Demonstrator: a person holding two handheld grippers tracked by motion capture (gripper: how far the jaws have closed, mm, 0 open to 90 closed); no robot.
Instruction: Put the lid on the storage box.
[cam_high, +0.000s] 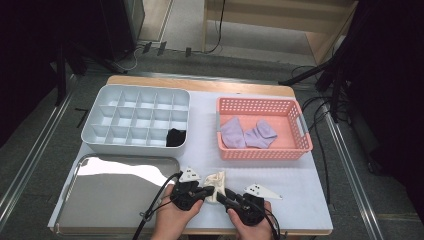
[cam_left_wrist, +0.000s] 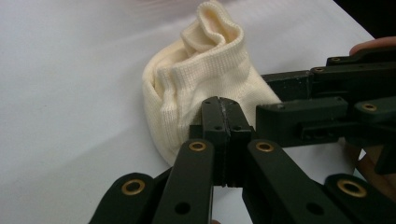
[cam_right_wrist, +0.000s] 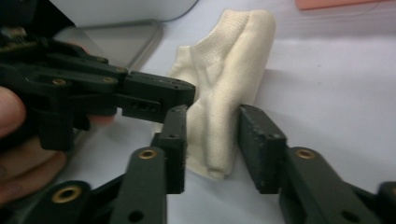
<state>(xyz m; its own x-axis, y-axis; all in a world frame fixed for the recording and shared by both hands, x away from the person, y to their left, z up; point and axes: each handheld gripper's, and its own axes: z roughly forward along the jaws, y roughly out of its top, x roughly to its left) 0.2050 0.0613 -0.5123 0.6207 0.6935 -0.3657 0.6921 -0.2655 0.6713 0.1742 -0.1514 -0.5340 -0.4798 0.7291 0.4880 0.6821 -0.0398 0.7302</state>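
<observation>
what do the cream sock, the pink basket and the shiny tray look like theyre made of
Cream sock: soft knit fabric, probably cotton blend; fine ribbed stitches and a rolled cuff show.
Pink basket: likely moulded plastic, matte; walls pierced with a regular grid of small holes.
Shiny tray: looks like polished metal, perhaps stainless steel; its surface mirrors the light with bright glare.

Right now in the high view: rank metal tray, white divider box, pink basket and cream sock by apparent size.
1. metal tray, though it lies nearest the camera
2. white divider box
3. pink basket
4. cream sock, clearly smallest
</observation>
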